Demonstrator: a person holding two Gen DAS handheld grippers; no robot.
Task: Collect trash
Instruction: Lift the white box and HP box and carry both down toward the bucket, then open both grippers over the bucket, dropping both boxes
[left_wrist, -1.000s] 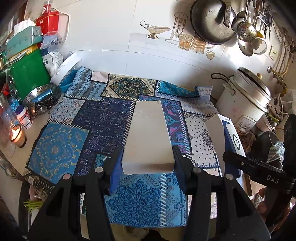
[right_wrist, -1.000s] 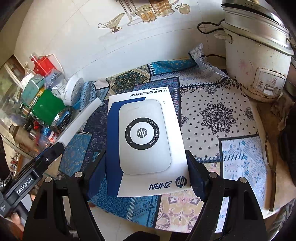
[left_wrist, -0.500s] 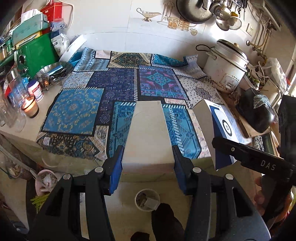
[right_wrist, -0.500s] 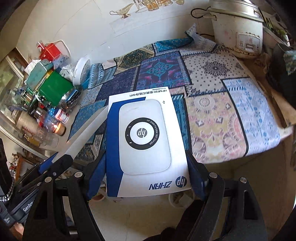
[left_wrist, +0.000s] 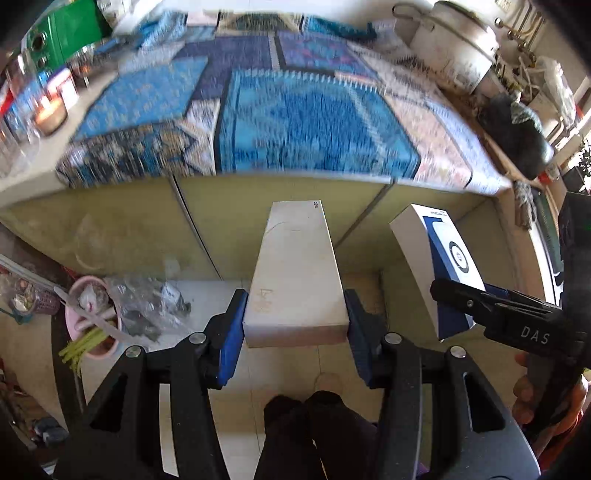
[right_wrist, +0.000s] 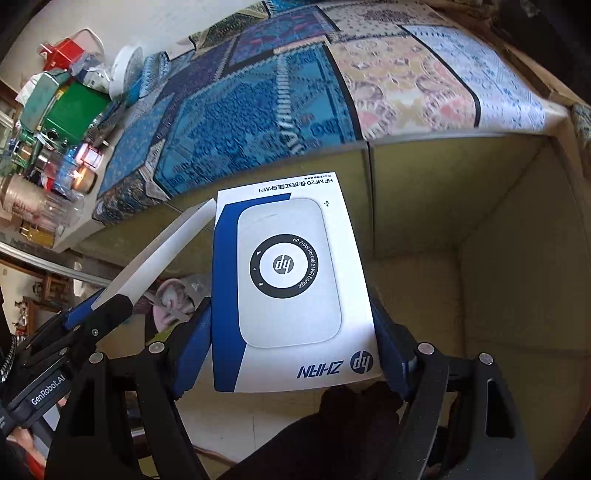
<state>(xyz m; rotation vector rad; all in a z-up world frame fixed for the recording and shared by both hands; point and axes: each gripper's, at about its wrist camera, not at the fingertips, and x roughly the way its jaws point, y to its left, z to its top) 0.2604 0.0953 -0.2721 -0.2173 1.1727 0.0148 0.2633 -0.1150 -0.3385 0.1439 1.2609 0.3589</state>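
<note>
The white box (left_wrist: 297, 273) runs lengthwise up the middle of the left wrist view, its long axis along the fingers, near end low and far end toward the cabinet front (left_wrist: 122, 229). It is plain, off-white, with a faint crease near the top and small print on its far edge. The left gripper (left_wrist: 295, 328) is clamped on its near end, blue pads pressed to both long sides.

The HP box (right_wrist: 291, 284) fills the centre of the right wrist view, also lengthwise along the fingers, its print upside down from the camera. It is white with a blue band down the left side, a picture of a rounded white device with a dark ring, and "ZHAN" at the near end. The right gripper (right_wrist: 295, 350) is clamped on its near end, pads tight on both sides.

Both boxes hang side by side in front of the cabinet, below the edge of the patterned cloth (left_wrist: 314, 122).

At lower left of the left wrist view a pink bowl (left_wrist: 92, 321) on the floor holds scraps and green stalks, with crumpled clear plastic (left_wrist: 147, 306) beside it.
</note>
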